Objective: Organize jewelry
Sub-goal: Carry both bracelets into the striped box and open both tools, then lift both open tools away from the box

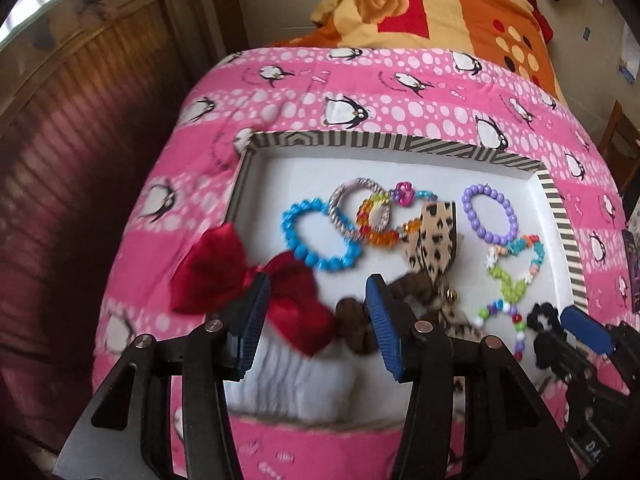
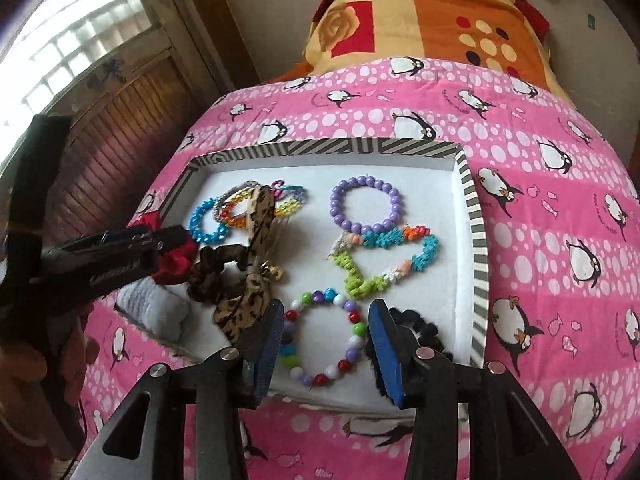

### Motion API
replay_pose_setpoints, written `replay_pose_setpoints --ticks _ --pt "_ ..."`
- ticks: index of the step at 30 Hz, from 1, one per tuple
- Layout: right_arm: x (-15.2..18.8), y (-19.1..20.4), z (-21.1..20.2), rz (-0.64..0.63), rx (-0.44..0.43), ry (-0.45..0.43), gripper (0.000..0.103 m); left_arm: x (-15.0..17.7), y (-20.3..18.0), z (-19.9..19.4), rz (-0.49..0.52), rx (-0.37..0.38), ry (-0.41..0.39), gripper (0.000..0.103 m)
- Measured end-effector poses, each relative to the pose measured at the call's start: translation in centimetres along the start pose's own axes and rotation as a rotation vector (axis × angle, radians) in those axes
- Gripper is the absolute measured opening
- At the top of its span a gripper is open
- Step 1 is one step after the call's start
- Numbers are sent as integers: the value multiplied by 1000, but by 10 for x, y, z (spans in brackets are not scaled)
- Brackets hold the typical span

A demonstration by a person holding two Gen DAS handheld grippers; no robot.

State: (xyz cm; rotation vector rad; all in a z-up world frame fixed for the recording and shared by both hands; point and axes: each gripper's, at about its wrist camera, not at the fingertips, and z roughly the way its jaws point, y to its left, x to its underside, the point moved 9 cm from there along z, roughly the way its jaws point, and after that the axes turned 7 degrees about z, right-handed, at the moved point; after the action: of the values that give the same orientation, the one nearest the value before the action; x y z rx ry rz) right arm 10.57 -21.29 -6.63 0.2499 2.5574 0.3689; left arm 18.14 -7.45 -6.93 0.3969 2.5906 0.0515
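Left gripper (image 1: 316, 320): nearest the lens, black arms with ribbed blue pads, angled steeply down, jaws wide apart, gripping nothing; red satin bow (image 1: 244, 280) lies under the left pad.
Right gripper (image 2: 326, 344): tilted down, jaws partly open around the mixed-colour bead bracelet (image 2: 326, 338); pads do not seem to press it.
Bedspread (image 2: 540, 240): pink cloth, white dots, penguin print.
Tray (image 2: 474, 216): shallow white box, striped rim, resting on the bedspread, holding all the jewelry.
Leopard-print ribbon (image 1: 432, 236): soft fabric, mid-tray.
Purple bead bracelet (image 2: 366, 208): round, glossy, far side.
Blue bead bracelet (image 1: 316, 236): left of centre.
Black scrunchie (image 2: 416, 328): fuzzy, beside the right pad.
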Motion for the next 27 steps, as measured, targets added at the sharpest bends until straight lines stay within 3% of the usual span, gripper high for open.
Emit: replay_pose_setpoints --ticks 8,12,27 --pt "10 12 -16 -6 26 -28 43 26 7 -33 -39 -28 -50 49" --pt "14 17 -23 -9 29 -43 57 34 9 -45 -55 -41 -68 49" --pt "32 29 -47 -4 33 -62 58 62 8 -74 -73 -50 -99 49"
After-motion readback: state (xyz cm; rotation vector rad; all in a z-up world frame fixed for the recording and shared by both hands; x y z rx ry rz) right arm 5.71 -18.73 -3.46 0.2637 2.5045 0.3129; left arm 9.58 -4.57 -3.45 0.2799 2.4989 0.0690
